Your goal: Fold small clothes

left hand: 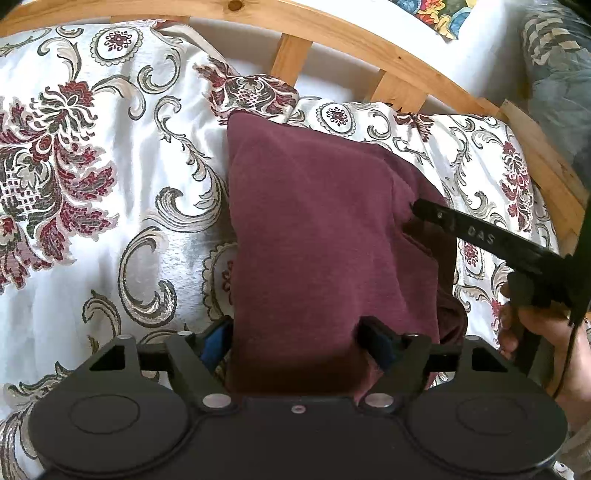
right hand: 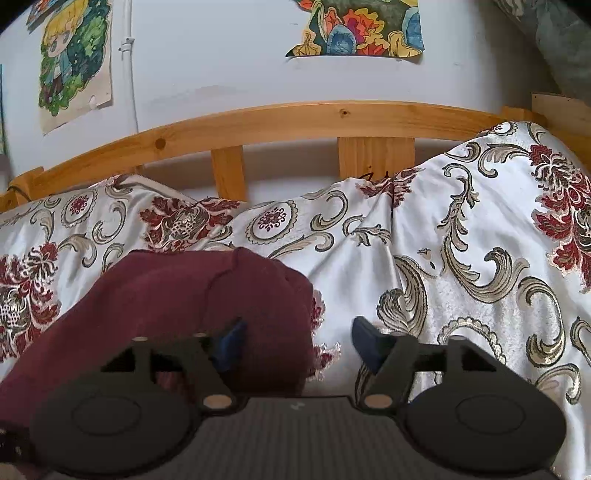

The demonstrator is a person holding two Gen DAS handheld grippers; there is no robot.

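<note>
A folded maroon garment [left hand: 317, 229] is lying on the patterned bedspread [left hand: 110, 184], long axis toward the wooden bed rail [left hand: 332, 33], straddled by both gripper fingers [left hand: 218, 339], spread open, gripping nothing.

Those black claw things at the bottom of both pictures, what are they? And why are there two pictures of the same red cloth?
They are grabbers, each with two fingers, and a person holds one in each hand. Each grabber carries a small camera looking out along its fingers, so you get two pictures.

One picture looks from the left gripper, the other from the right gripper. In the left one you can also see the right hand holding its grabber.

The dark red garment lies folded on a flowery bedspread, in front of a wooden bed rail.

Both grabbers are open. The cloth lies between their fingers, but nothing is pinched.
</note>
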